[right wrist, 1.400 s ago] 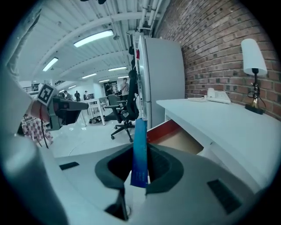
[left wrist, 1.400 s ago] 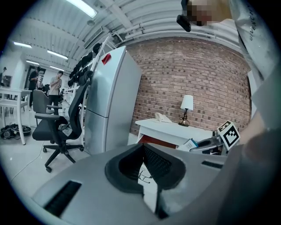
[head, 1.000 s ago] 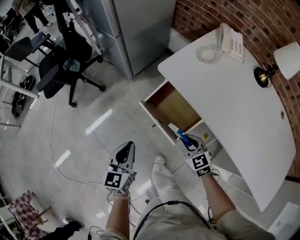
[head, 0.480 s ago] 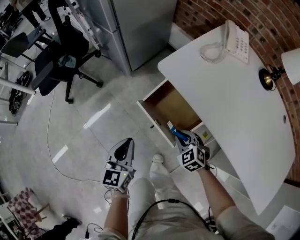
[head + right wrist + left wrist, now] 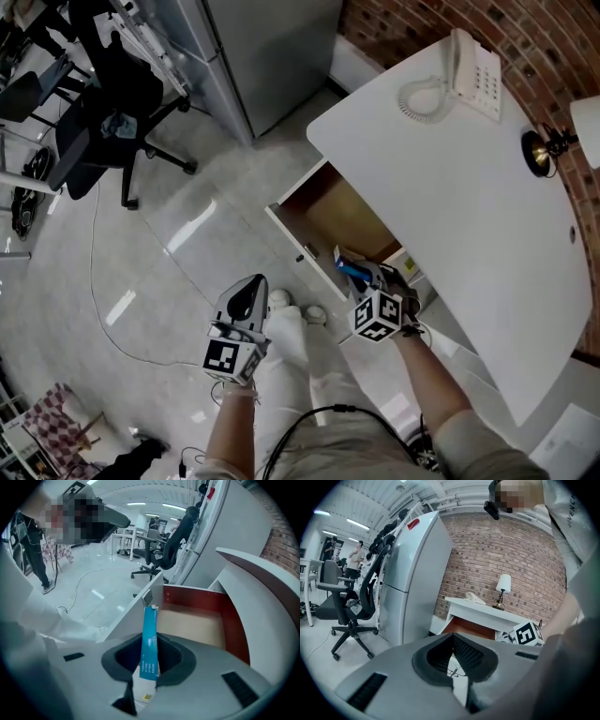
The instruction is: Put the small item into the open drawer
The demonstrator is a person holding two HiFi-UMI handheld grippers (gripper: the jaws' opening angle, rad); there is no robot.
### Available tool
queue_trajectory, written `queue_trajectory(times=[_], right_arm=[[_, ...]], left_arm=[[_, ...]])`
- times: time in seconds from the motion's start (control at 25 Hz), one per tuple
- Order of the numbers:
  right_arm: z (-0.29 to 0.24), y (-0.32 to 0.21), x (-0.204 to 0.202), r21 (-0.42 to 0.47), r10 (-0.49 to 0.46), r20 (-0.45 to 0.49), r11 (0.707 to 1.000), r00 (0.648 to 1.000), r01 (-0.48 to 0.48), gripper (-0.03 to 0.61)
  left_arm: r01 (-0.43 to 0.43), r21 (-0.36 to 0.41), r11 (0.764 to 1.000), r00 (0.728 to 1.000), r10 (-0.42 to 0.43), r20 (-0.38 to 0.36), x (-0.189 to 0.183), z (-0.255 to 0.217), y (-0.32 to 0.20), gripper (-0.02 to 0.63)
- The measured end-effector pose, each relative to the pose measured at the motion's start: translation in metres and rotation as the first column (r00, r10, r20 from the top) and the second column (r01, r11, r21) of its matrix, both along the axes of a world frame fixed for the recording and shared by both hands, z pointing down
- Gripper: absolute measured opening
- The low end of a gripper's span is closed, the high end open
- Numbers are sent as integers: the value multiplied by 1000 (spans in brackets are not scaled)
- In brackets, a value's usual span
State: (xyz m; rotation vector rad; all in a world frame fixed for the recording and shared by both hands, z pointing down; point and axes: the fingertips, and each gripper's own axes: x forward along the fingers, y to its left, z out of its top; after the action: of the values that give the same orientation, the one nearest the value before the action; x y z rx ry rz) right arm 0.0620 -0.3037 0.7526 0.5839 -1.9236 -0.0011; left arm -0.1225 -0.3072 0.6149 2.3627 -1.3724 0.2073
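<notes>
Pinches the small item (image 5: 150,644), a slim blue and white pack, upright in the right claw (image 5: 149,660), with pads pressed on its flat sides. Holds the pack's top end right at the white front edge of the open drawer (image 5: 201,599), tip tilted toward the inside.

Past that edge: a pale wooden bottom ringed by red-brown walls, with the white desk (image 5: 469,216) overhanging the rear part. To the left of the drawer front: open grey floor (image 5: 187,187) as far as the grey cabinet (image 5: 272,47) and the black office chair (image 5: 94,122).

Left claw (image 5: 251,286) pressed together, with nothing between the pads, low over the floor and well apart from the drawer.

On the blue pack: white print, too small to read. On a pale garment (image 5: 571,508) in the left gripper view: the letters GIVENCH along its edge.
</notes>
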Motion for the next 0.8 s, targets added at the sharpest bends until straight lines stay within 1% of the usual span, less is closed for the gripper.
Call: queue_trajectory(times=[0.2,0.4,0.48,0.64,0.8], right_arm=[[19,1,-1,-41,-3,-29,999,1000,1,71],[30,3,-4,-72,10,-55,997,998,-14,78],[32,4,-5,-80,18,-52,997,998,-22,81],[31,7,-4,-93,33,-33,995,999,-36,107],[26,13,-3,-105,49,-7,993,999,-49,123]], left_arm=[[9,-31,999,1000,-10,-15,-8,6,-2,5],[13,-44,999,1000,-13,-2,-19,12,4,5],[19,-50,999,1000,-19,-4,-22,12,5,5],[17,-28,999,1000,-17,-13,-19,10,7,5],[27,-38,999,999,-28,-25,-18,11,13,5]])
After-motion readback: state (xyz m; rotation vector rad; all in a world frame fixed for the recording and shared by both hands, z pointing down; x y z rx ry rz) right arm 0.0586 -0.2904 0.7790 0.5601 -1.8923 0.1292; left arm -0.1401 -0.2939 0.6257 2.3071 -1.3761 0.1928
